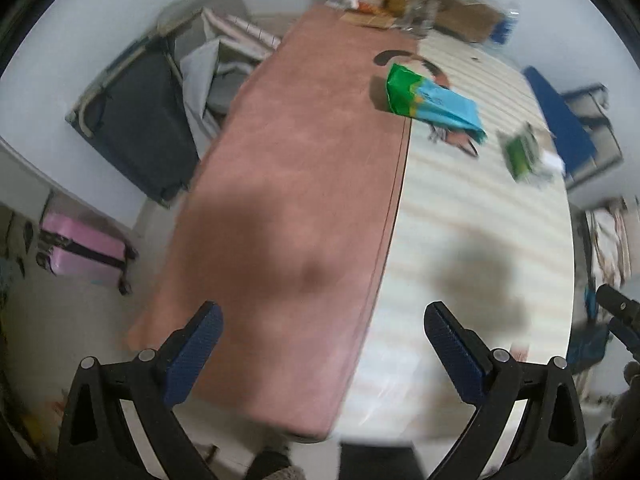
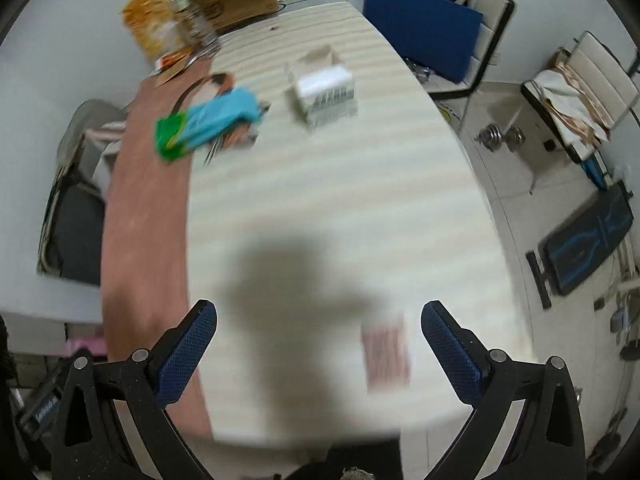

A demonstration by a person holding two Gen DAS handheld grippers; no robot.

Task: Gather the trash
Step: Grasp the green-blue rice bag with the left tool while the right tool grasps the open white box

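A green and blue packet (image 1: 434, 98) (image 2: 208, 120) lies far up the table (image 1: 460, 240) (image 2: 320, 200), across the seam between the pink mat (image 1: 288, 184) (image 2: 144, 216) and the striped cloth. A small green wrapper (image 1: 520, 152) sits to its right in the left wrist view. A white carton (image 2: 326, 90) stands on the cloth, and a blurred reddish-brown wrapper (image 2: 386, 354) lies close to the right gripper's right finger. My left gripper (image 1: 323, 316) hangs open over the table's near end, holding nothing. My right gripper (image 2: 318, 314) is open too, and holds nothing.
Snack bags (image 2: 154, 30) and a cardboard box (image 2: 240, 2) crowd the table's far end. A dark suitcase (image 1: 136, 128) and a pink case (image 1: 82, 248) stand on the floor to the left. Chairs (image 2: 452, 24), dumbbells (image 2: 502, 136) and a black bench (image 2: 584, 240) lie to the right.
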